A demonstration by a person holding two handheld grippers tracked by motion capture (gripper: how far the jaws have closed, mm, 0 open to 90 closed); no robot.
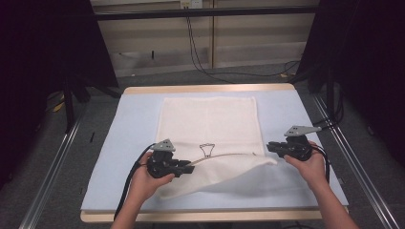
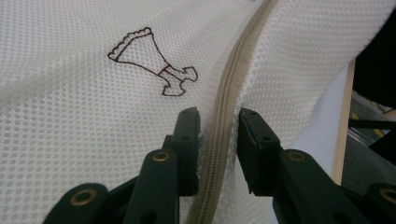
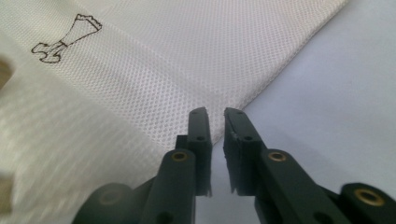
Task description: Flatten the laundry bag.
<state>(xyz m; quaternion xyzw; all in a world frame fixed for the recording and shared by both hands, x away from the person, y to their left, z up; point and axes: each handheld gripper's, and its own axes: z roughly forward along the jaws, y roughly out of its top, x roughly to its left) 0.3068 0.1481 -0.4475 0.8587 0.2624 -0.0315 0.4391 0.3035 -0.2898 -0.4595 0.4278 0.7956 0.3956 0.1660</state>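
Lying across the middle of the pale blue mat (image 1: 119, 143), one white mesh laundry bag (image 1: 207, 121) has its near edge folded up and over, and both grippers sit at that fold, one at each end. Its zipper (image 2: 226, 100) runs left to right along the lifted edge, so the long axis of the fold joins the two hands. The left gripper (image 1: 187, 166) is at the left end of the fold; in the left gripper view its jaws stand a little apart with the zipper tape and mesh passing between them, and the pads do not look pressed on the cloth. The right gripper (image 1: 270, 146) is at the right tip of the fold; in the right gripper view its jaws are nearly closed with a narrow gap, the bag's corner just ahead of the tips, and nothing is visibly clamped. The cloth lies toward the centre from each gripper: rightward of the left, leftward of the right. Neither hand is clearly nearer, as both are at the fabric. A likely next move is a re-grip at the two ends. Count: one bag, one zipper, one embroidered brown motif (image 2: 152, 63), two grippers, one table (image 1: 205, 88).
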